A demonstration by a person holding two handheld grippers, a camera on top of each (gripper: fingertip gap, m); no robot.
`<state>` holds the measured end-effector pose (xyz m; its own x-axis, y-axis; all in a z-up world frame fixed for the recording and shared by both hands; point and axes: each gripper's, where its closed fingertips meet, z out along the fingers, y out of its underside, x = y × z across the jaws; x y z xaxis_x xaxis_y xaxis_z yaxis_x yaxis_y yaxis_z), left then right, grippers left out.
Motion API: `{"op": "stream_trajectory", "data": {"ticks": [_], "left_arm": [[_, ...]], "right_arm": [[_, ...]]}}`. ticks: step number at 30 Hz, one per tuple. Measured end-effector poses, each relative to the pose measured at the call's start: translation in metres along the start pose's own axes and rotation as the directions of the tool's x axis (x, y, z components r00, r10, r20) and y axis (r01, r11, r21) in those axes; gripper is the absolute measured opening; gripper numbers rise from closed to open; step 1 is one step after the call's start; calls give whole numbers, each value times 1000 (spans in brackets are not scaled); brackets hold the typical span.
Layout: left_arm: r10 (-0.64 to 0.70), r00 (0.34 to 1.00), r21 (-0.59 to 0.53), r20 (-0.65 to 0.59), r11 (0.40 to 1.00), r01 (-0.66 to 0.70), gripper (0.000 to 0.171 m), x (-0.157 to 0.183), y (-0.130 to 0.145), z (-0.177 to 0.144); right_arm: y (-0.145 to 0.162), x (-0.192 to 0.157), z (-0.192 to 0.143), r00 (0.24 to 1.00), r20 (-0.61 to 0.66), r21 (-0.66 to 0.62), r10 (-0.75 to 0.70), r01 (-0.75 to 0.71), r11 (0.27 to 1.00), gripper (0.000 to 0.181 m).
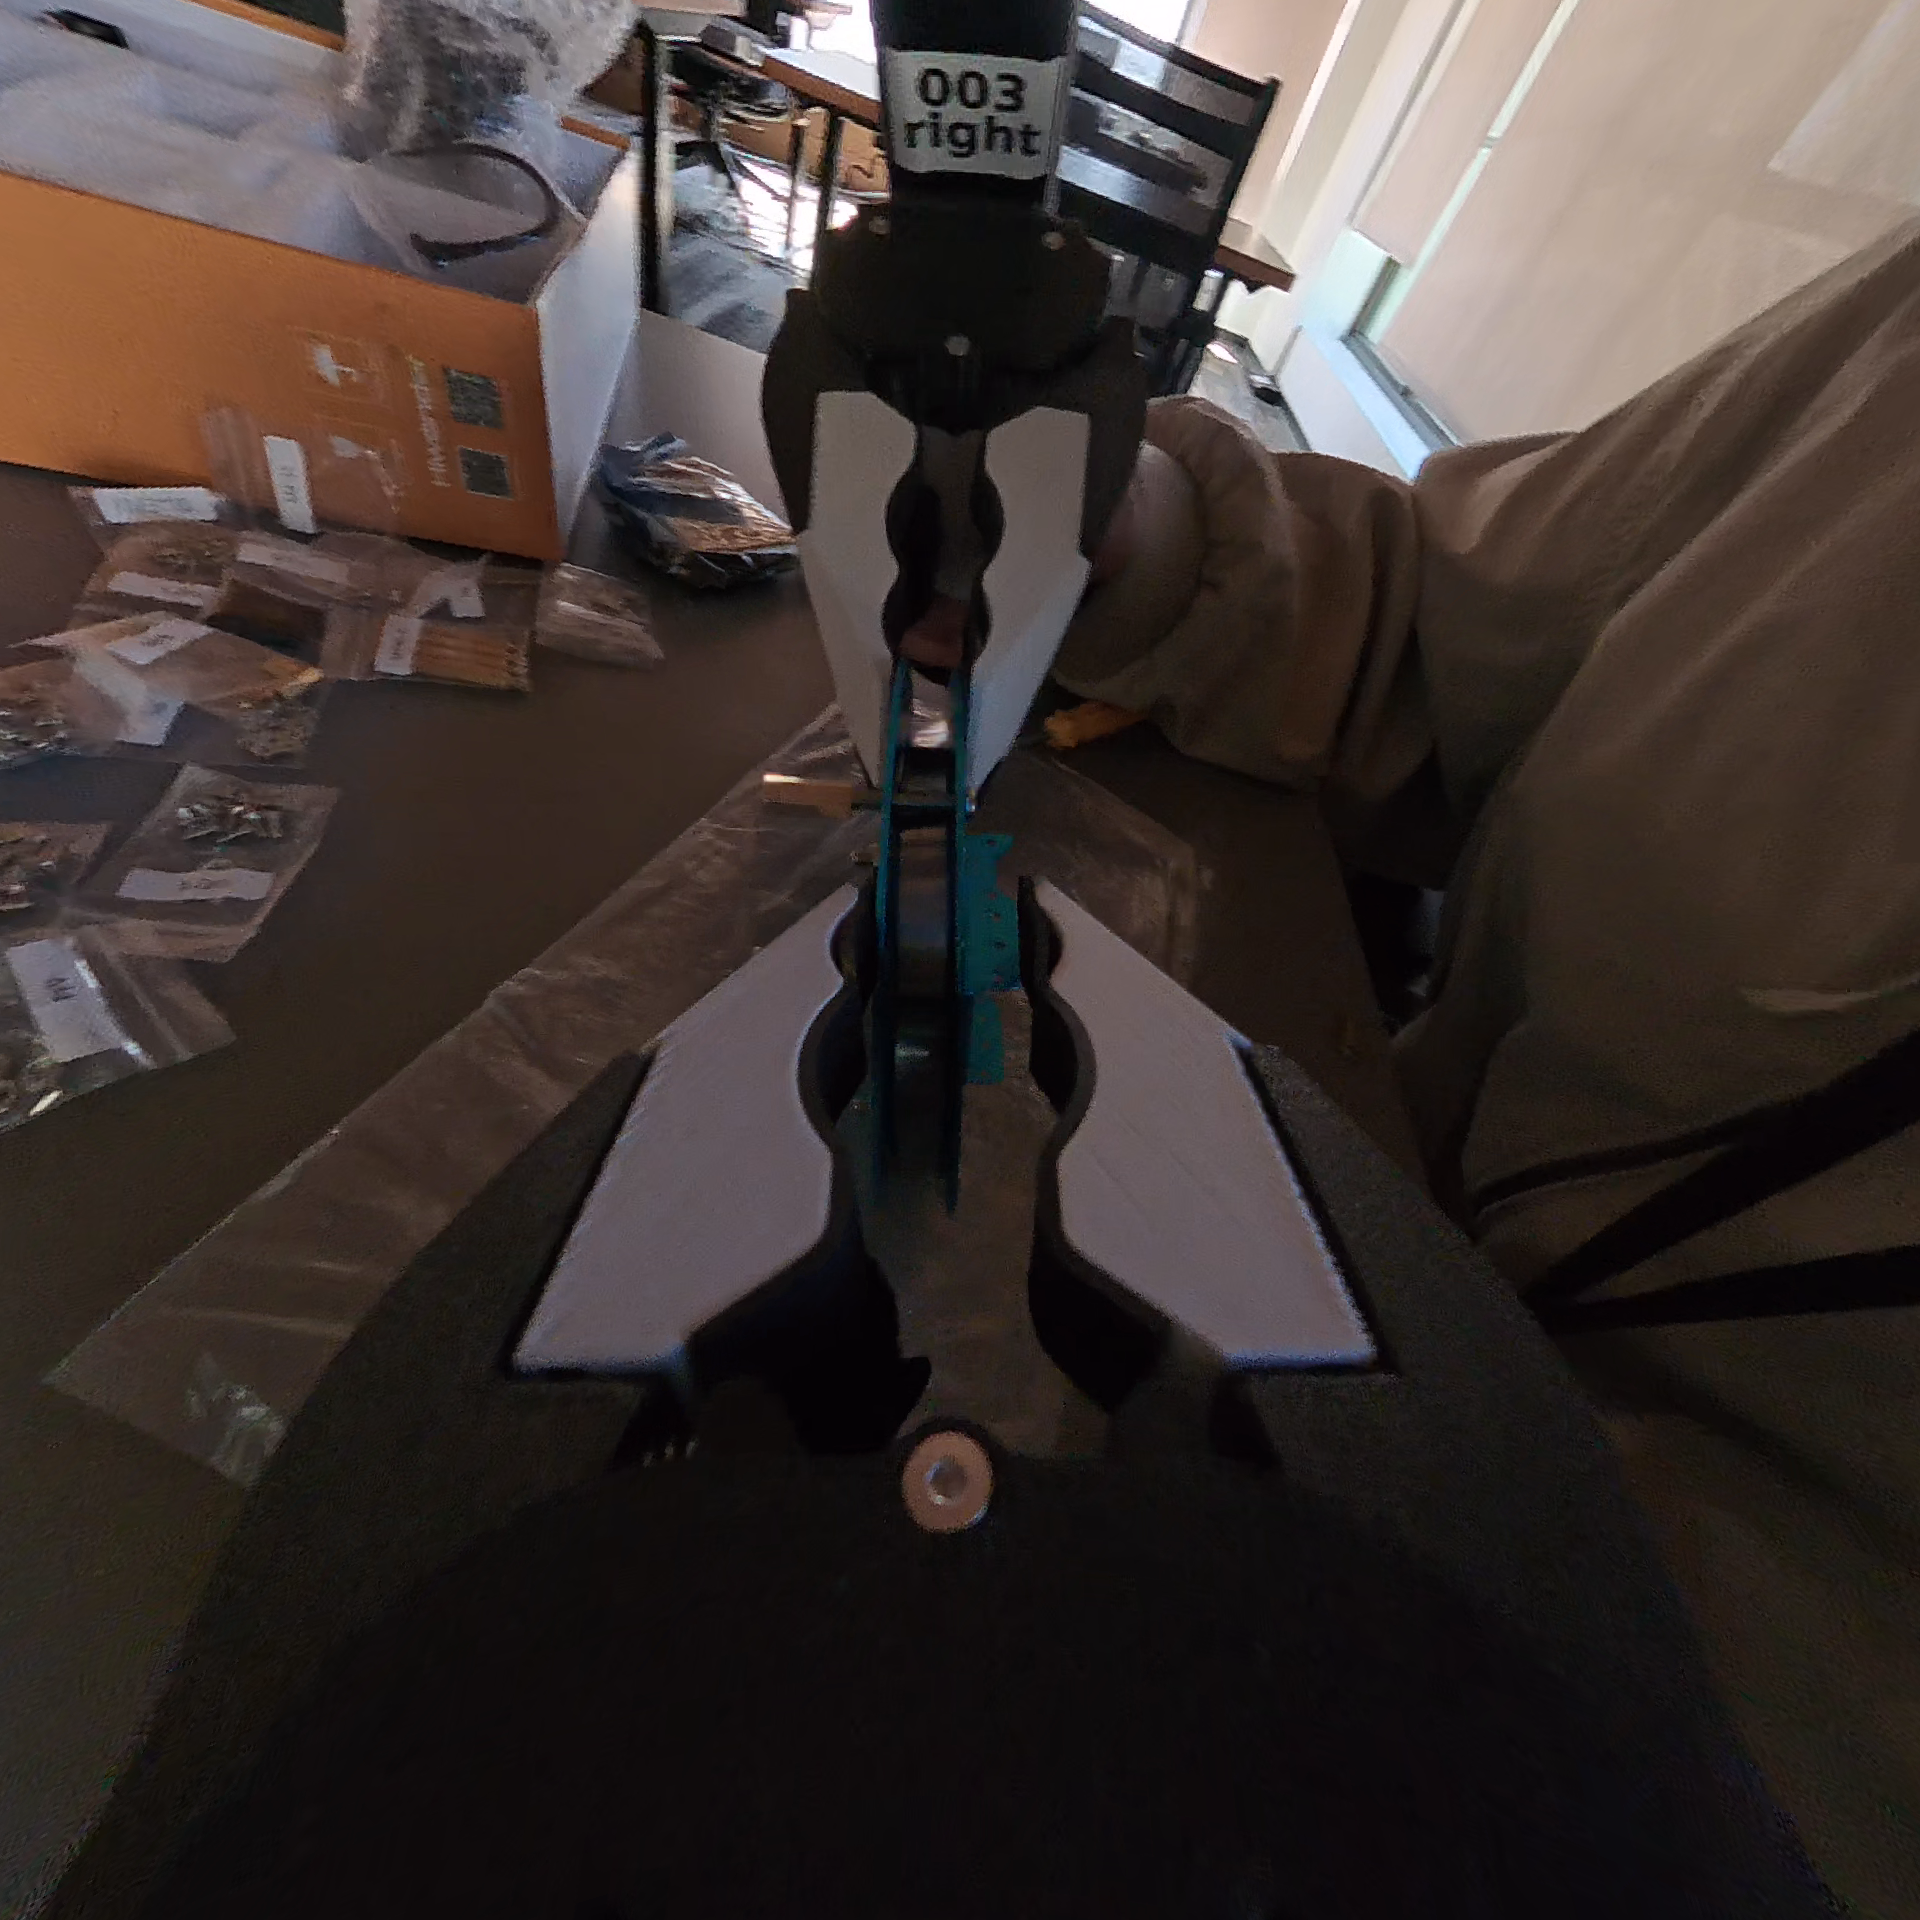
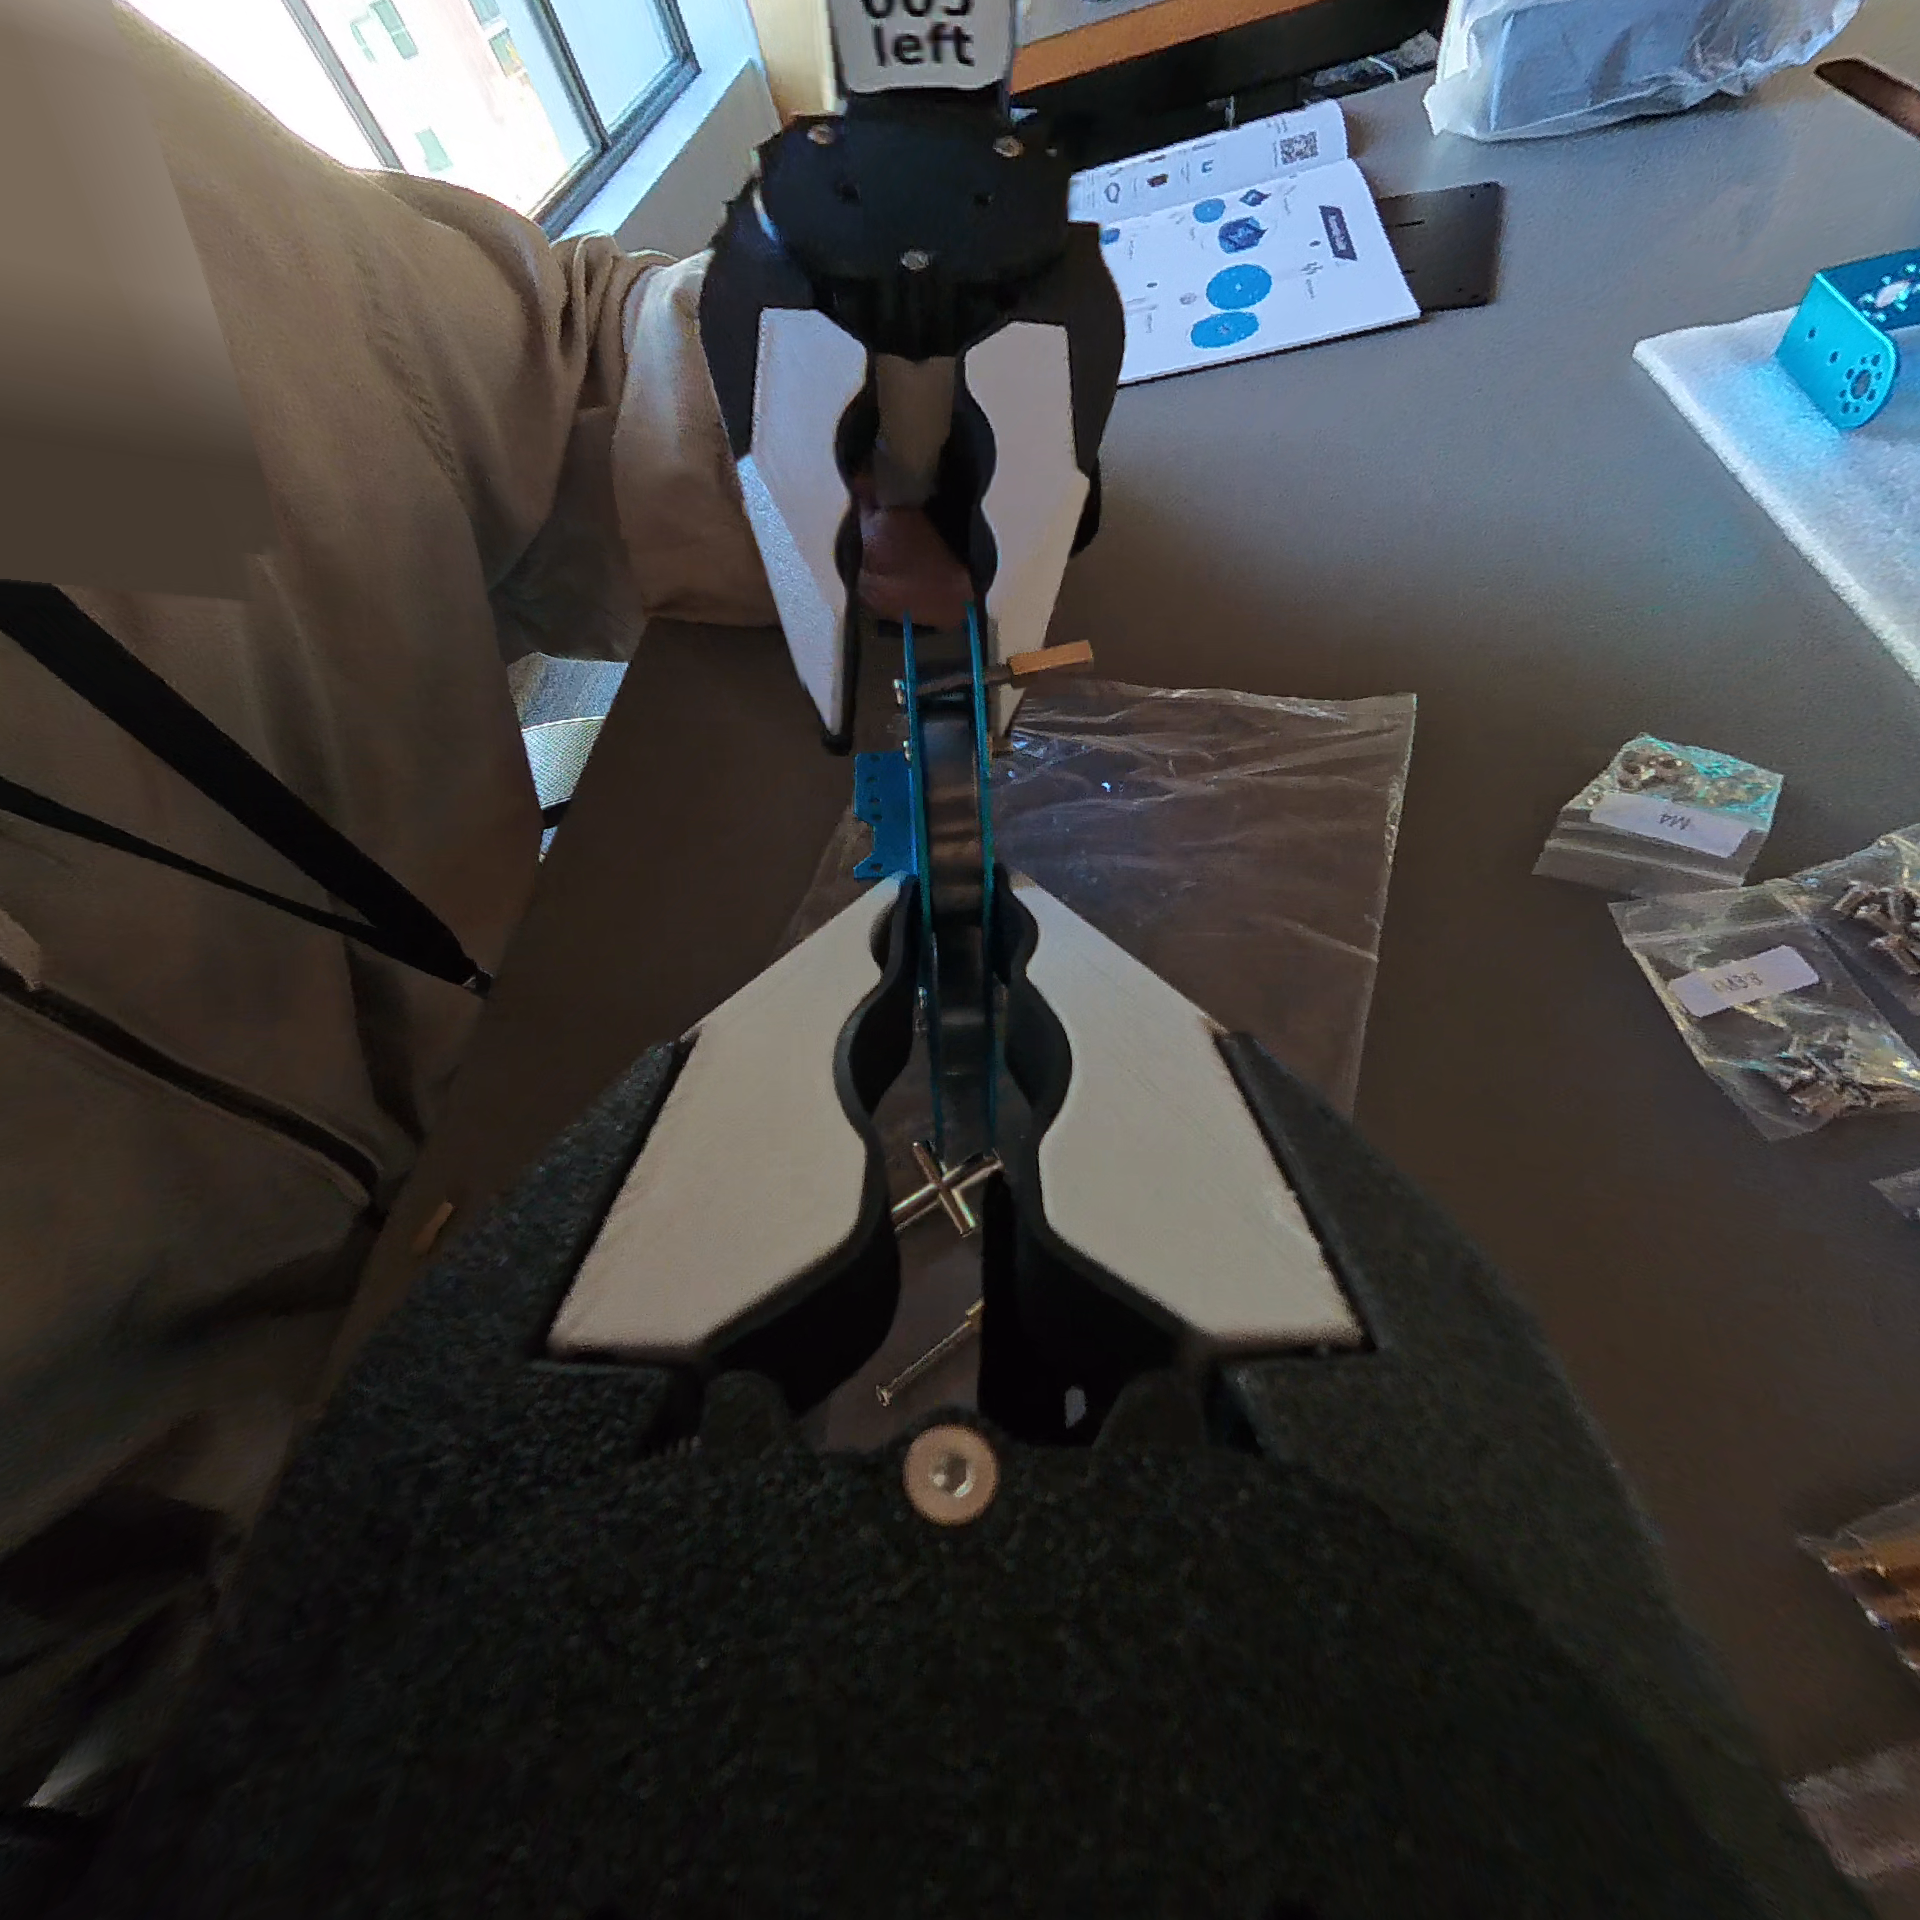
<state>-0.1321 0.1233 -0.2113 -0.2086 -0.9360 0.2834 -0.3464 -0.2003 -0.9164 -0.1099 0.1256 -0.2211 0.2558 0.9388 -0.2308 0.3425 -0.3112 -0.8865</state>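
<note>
A blue wheel assembly point(image 1: 920, 940), two blue discs with a black tyre between them, is seen edge-on above the dark table. My left gripper point(image 1: 940, 904) is shut on its near edge. My right gripper point(image 1: 930, 727) faces it and is shut on the far edge. In the right wrist view the right gripper point(image 2: 951, 894) grips the wheel point(image 2: 951, 821), with the left gripper point(image 2: 925, 717) opposite. A small blue bracket point(image 2: 883, 821) sits on one side of the wheel and a brass standoff point(image 2: 1055, 660) sticks out near the left gripper. Crossed screws point(image 2: 940, 1195) lie below the wheel.
A clear plastic bag point(image 2: 1195, 810) lies under the wheel. Hardware bags point(image 2: 1756, 1008) point(image 1: 208, 675), an open manual point(image 2: 1247, 249), a black plate point(image 2: 1455, 249), a blue bracket on white foam point(image 2: 1849, 343) and an orange box point(image 1: 260, 364) surround it. A person's beige sleeve point(image 1: 1351, 582) is close by. My two grippers' fingertips are within a few centimetres of each other. Both grippers' tips are roughly 35 cm from the blue bracket on white foam point(image 2: 1849, 343).
</note>
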Motion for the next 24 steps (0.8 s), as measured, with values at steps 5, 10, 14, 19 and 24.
{"op": "stream_trajectory", "data": {"ticks": [5,10,14,19,24], "left_arm": [[16,990,14,138,1000,-18,20,-8,-2,4],[-30,991,28,133,999,26,25,-8,-4,3],[58,993,22,100,998,-61,19,-7,-6,-3],[208,974,191,89,956,-222,22,-3,-35,-28],[210,960,212,183,945,-248,61,-18,-43,-35]], "right_arm": [[0,1,0,1000,-20,-17,12,-12,1000,11],[0,1,1,999,-45,-31,14,-15,999,11],[0,-1,1,999,-37,-26,-8,7,1000,11],[1,0,-1,1000,-29,-21,0,0,1000,11],[1,0,-1,1000,-16,-12,2,-3,1000,11]]}}
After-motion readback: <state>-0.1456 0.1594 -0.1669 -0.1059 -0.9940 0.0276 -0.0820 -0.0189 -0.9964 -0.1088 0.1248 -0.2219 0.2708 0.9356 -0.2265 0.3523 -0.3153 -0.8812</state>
